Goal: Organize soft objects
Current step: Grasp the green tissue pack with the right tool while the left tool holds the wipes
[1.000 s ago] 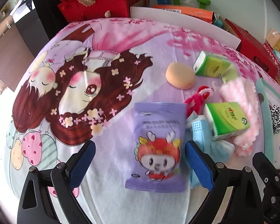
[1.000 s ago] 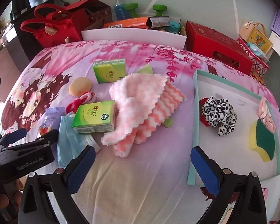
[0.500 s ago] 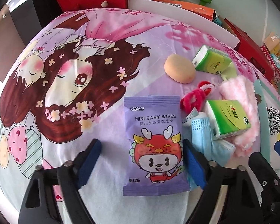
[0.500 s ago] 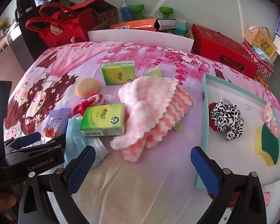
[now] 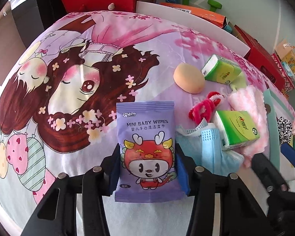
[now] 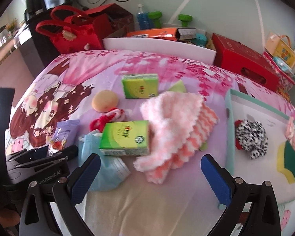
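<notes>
Holding scrunchie [image 6: 251, 137], sponge [image 6: 289, 165]: tray [image 6: 229, 129]; left tongs [image 5: 147, 169] clamp wipes pack [image 5: 146, 149].

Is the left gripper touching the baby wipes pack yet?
Touching. In the left wrist view, both blue pads of the left gripper press against the side edges of the baby wipes pack, with no gap visible.

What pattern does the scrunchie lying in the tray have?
The scrunchie has a black-and-white spotted animal print. The right wrist view shows it best, inside the tray.

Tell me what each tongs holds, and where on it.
Left tongs grip the wipes pack by its two long side edges, at the lower half. Right tongs are open and hold nothing.
</notes>
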A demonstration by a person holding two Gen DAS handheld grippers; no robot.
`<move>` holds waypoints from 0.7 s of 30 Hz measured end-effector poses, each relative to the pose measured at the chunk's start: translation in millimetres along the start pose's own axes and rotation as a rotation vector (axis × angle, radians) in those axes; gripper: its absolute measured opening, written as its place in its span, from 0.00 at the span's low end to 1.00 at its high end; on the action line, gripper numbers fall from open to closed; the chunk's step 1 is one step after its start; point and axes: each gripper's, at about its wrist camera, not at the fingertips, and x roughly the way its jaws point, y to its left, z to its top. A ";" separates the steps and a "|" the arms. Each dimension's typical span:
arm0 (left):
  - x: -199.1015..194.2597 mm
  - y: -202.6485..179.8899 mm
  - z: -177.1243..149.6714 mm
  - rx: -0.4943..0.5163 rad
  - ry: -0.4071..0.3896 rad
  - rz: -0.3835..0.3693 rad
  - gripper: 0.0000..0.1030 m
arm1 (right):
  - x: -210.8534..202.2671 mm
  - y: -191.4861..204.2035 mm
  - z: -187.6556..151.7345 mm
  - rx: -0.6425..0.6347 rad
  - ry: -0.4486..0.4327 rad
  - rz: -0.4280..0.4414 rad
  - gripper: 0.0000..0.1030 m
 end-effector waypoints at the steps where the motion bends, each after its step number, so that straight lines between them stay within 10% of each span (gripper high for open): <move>1: -0.4 1.9 0.4 -0.008 -0.001 -0.006 0.49 | 0.6 4.8 0.5 -0.017 -0.009 0.002 1.00; 21: -8.3 34.5 -0.4 -0.088 -0.036 0.009 0.49 | 25.7 28.2 2.9 -0.098 -0.016 0.028 0.74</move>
